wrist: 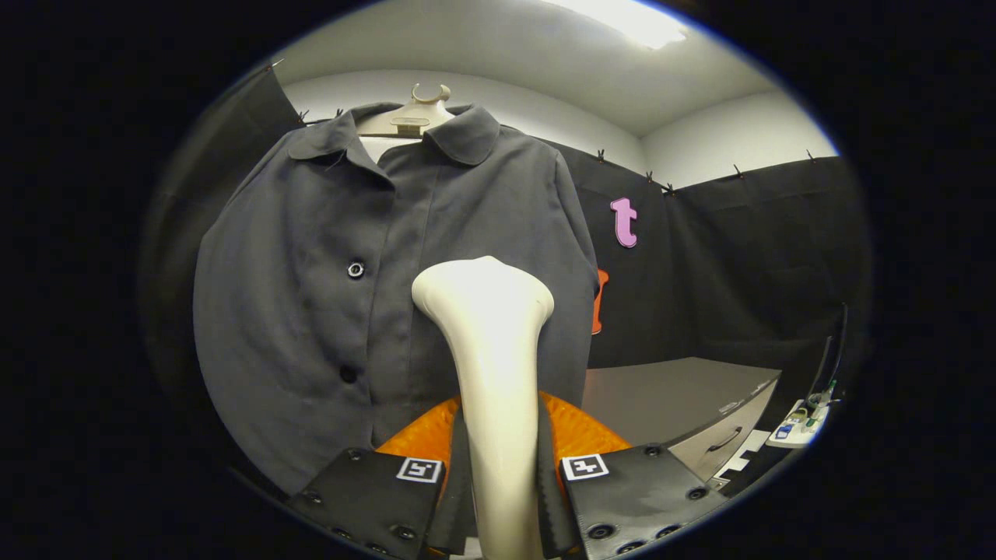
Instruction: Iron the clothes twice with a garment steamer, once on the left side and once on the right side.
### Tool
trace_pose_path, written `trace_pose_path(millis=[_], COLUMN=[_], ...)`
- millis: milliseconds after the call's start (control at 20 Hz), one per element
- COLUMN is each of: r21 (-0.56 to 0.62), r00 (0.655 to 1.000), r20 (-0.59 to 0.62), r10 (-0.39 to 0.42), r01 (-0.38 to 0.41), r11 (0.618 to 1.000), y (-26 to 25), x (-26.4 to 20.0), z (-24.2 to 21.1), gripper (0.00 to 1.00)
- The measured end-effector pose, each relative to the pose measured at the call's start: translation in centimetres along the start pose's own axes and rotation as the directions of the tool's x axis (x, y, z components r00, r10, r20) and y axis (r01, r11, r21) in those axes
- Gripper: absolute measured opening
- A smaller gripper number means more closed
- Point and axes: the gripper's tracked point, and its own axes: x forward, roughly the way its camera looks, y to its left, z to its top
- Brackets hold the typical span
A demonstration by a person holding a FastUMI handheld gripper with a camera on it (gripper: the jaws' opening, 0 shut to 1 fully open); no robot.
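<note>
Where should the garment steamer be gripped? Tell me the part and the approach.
Grip the garment steamer on its slim handle neck, below the flared head, fingers closing from either side. The gripper already holds it so, upright, head toward the grey shirt; the narrow neck fits between the fingers.

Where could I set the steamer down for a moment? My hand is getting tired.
The grey cabinet top, right of the shirt and below the booth wall, looks bare. Its far right end is crowded with small items. The gripper is shut on the steamer, right against the shirt.
</note>
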Motion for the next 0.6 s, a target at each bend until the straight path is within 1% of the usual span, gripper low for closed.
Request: trace_pose_path(millis=[150, 350, 600], r21=[-0.036, -0.03, -0.048], r00=[0.999, 0.996, 0.99], r20=[-0.042, -0.085, -0.142], r10=[0.003, 0.025, 0.024], r01=[-0.005, -0.027, -0.031], r11=[0.999, 0.999, 0.998], y=[0.2, 0.7, 0.7], x=[-1.2, -2.5, -3.9], z=[-3.1, -6.4, -9.9], gripper=[0.42, 0.42, 0.42])
